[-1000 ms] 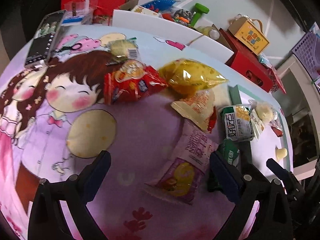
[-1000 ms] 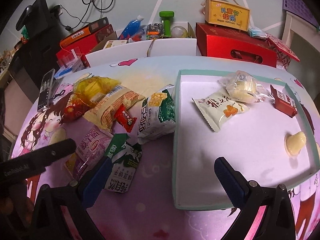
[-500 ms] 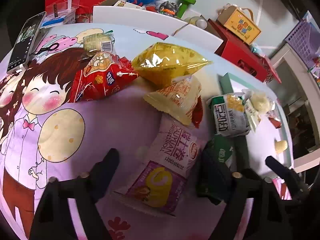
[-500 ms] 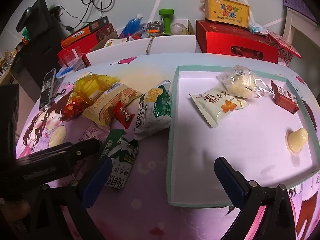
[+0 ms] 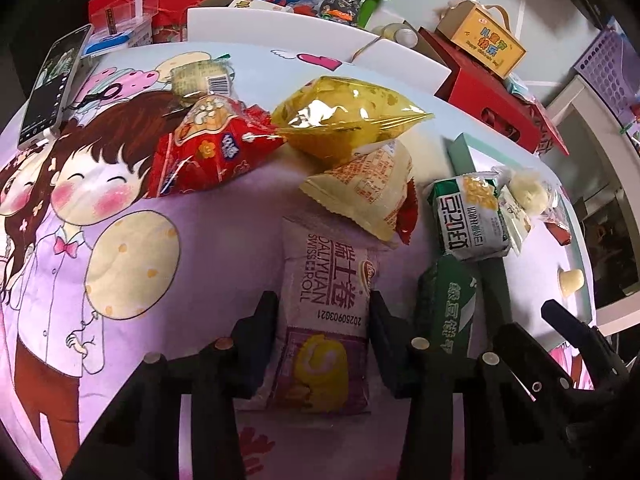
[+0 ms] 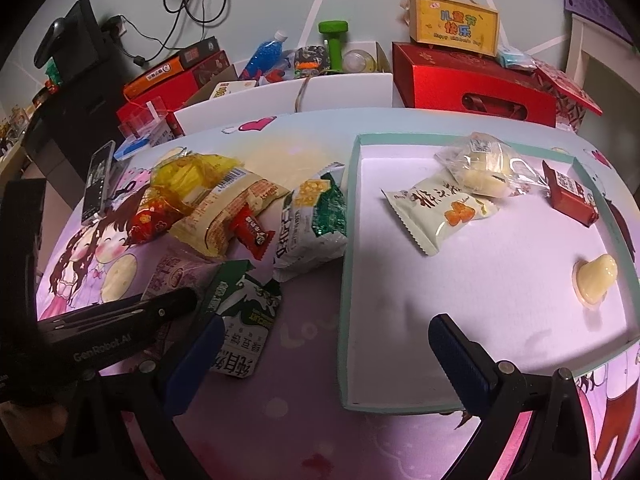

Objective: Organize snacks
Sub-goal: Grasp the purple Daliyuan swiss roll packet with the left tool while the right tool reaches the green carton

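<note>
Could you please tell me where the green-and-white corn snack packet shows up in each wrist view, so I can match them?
Left wrist: corn snack packet sits right of centre, against the tray's near wall.
Right wrist: the packet lies centre-left, just outside the tray's left wall.
Shared landmark: the teal-rimmed tray.

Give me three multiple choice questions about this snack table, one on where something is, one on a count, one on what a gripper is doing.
1. Where is the swiss roll pack?
A. in the tray
B. between the left gripper's fingers
C. on the red box

2. How many snacks lie in the tray?
A. two
B. four
C. six

3. The right gripper is:
A. open, holding nothing
B. shut on a pack
C. out of view

Key: 1 B, a finger sits against each side of the pack. 2 B, four items show in the right wrist view. 3 A, its fingers stand wide apart above the tray edge.
</note>
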Demonstrator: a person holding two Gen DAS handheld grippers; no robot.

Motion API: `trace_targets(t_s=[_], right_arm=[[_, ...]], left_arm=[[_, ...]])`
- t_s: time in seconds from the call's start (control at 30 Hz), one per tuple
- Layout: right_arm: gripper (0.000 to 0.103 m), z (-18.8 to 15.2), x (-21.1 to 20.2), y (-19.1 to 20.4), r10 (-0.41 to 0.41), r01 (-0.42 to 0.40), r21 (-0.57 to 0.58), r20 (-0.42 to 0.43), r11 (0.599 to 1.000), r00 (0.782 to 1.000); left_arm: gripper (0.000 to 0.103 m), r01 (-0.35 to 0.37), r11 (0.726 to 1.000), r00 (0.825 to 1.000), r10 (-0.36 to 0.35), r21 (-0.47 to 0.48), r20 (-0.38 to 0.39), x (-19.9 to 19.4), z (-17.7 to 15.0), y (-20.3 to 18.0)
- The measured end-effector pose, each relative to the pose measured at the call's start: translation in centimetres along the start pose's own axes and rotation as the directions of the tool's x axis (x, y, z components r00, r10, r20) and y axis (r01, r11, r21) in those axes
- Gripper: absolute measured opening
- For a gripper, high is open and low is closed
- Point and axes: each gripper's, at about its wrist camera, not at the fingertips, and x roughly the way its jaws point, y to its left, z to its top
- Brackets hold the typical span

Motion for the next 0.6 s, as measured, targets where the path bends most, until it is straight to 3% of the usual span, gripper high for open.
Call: trace_targets(t_s=[0.4, 0.6], right_arm=[[0.102, -0.7, -0.5, 5.0, 0.061, -0.053, -0.154, 0.051, 0.987, 0.997], [0.094, -1.4, 1.1, 6.5, 0.045, -0.041, -0.190, 0.021, 0.981, 0.999]], left_arm=[[0.046, -0.046, 0.991, 0.998, 0.049, -0.126, 0.025, -1.8, -0.4, 4.2], [0.046, -0.037, 0.986, 0.999, 0.042, -0.160, 0.027, -2.2, -0.4, 5.4]])
